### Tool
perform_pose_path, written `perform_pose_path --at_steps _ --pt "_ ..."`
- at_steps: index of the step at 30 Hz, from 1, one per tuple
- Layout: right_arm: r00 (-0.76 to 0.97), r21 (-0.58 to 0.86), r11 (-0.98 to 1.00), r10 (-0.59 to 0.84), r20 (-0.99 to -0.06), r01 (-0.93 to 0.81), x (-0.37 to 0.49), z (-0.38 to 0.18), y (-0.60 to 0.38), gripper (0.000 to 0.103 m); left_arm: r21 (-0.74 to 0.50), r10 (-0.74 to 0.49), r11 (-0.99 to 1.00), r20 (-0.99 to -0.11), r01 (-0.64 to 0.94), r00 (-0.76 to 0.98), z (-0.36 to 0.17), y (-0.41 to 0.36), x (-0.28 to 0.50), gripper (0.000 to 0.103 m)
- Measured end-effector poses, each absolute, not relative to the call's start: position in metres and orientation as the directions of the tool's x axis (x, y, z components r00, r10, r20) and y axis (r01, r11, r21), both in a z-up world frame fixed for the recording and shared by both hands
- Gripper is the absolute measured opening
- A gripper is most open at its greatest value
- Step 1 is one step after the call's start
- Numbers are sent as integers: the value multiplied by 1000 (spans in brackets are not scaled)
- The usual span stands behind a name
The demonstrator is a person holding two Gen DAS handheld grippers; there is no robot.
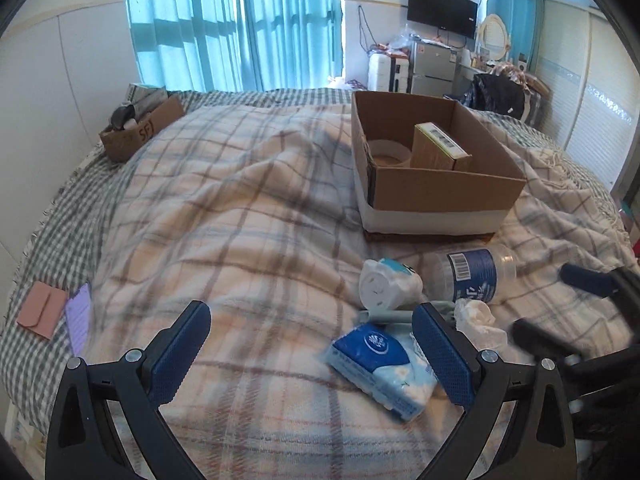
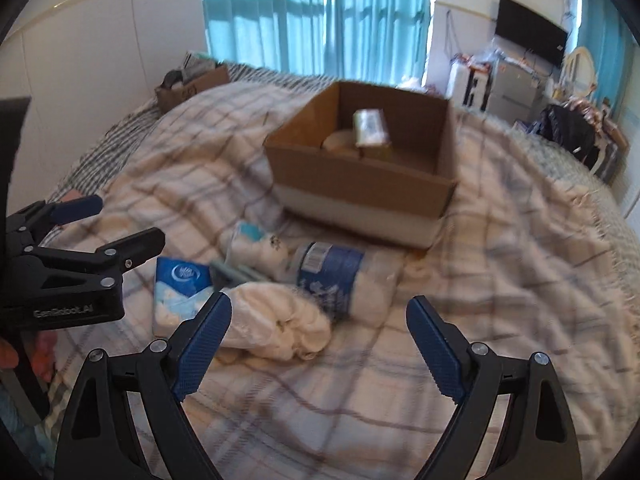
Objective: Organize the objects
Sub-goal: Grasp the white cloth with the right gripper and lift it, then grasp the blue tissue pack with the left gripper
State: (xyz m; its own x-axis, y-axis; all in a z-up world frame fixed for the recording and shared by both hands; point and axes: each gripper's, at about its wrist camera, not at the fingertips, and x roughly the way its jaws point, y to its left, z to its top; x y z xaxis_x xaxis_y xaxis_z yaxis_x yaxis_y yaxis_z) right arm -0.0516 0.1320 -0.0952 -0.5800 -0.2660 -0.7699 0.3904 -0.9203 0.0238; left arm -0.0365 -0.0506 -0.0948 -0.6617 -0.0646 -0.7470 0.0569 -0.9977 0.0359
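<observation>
- "SF1" is showing handwritten on the small cardboard box (image 1: 141, 134), far ahead-left of the left gripper.
- "GenRobot.AI" is reading, blurred, on the left gripper (image 2: 120, 222) body.
- A barcode is showing on the bottle label (image 1: 472, 270); its digits are too small.

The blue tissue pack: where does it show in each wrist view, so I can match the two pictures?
Left wrist view: blue tissue pack low and right of centre, lying just inside the left gripper's right finger.
Right wrist view: low left, between the left gripper and the white cloth.
Shared landmark: the open cardboard box on the bed beyond it.
</observation>
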Motion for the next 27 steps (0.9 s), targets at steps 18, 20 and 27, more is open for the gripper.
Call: perform_pose_path --at_steps 18,20,27 --pt "-547 -6 -910 -244 -801 415 -48 -117 122 11 14 -38 -999 -837 48 -545 -125 -38 -39 103" --pt "-567 -14 -919 -231 -790 394 -48 -108 131 11 27 -36 -999 -846 25 -531 -128 -26 -40 103" --pt "-578 19 -936 -234 -782 353 -49 -101 152 11 173 -130 -984 -864 -45 -486 -160 14 -50 103"
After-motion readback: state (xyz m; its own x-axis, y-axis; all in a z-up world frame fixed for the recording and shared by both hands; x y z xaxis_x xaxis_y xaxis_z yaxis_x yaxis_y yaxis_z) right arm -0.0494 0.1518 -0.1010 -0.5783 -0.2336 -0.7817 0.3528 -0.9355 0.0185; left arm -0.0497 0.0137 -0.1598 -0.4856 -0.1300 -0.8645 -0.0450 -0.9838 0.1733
